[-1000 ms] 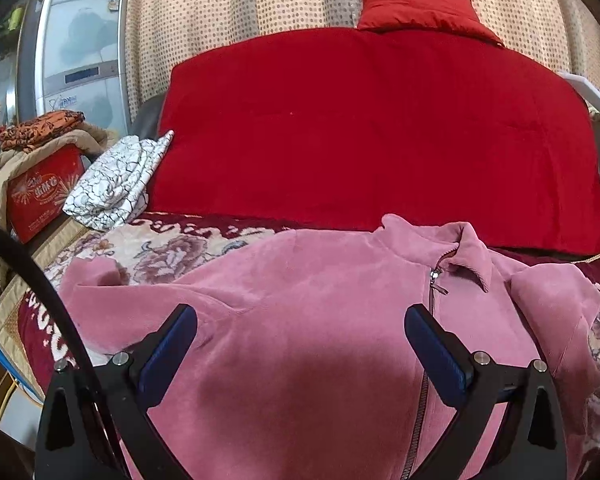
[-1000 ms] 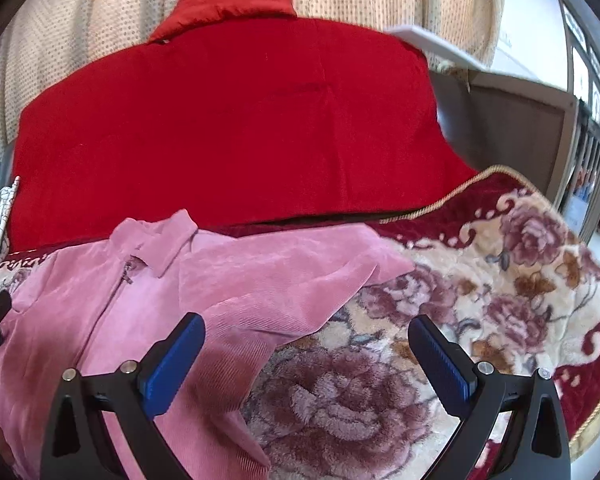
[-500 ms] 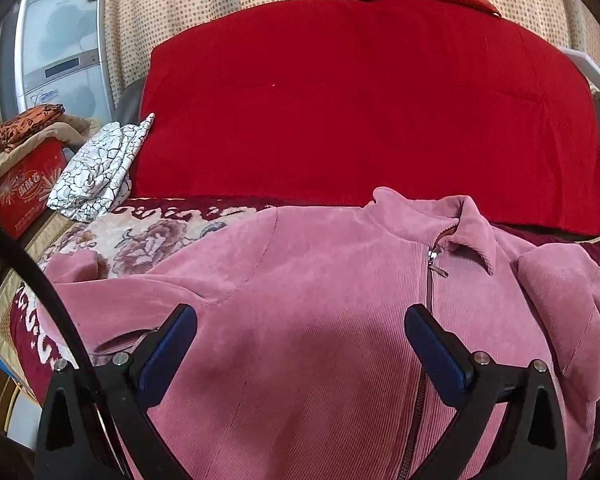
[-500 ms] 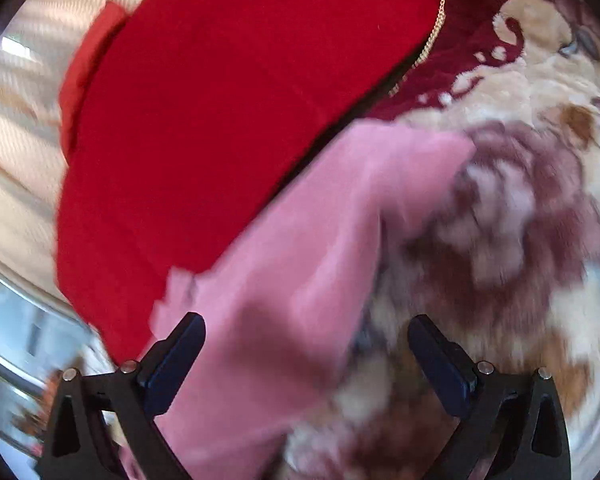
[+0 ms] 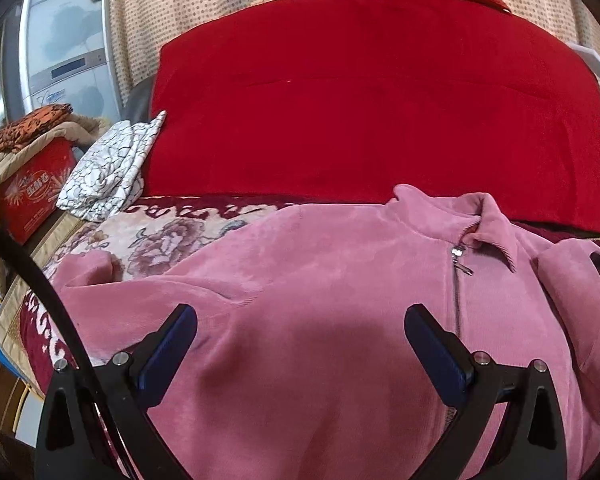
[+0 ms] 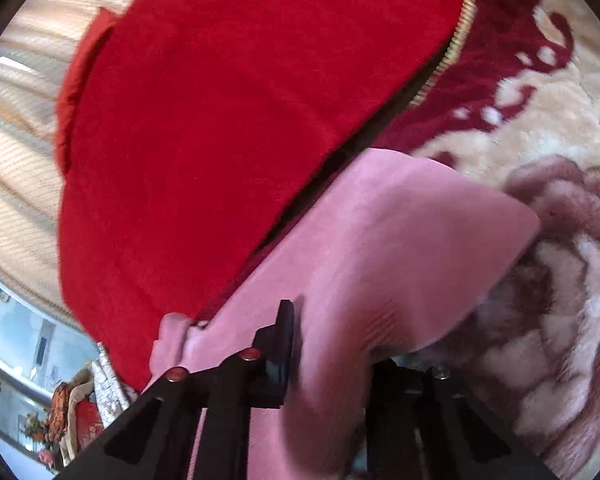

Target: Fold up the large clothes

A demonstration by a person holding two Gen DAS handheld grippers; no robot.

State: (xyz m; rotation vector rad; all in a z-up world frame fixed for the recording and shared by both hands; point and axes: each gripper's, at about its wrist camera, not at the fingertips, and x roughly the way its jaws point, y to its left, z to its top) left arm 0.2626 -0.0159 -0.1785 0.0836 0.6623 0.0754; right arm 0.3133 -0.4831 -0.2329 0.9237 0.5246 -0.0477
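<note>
Since a moment ago the right gripper (image 6: 324, 344) has rolled over and clamped on the pink jacket's sleeve (image 6: 400, 240), while the left gripper (image 5: 300, 340), jaws wide apart, hovers over the pink jacket (image 5: 320, 280) spread on the floral blanket (image 5: 160, 236).

right gripper (image 6: 324, 360) jaws shut on pink jacket sleeve (image 6: 400, 240), over floral blanket (image 6: 560, 280).

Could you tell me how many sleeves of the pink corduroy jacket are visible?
2: the left sleeve stretches over the floral blanket; the right sleeve is gathered at the right gripper.
</note>
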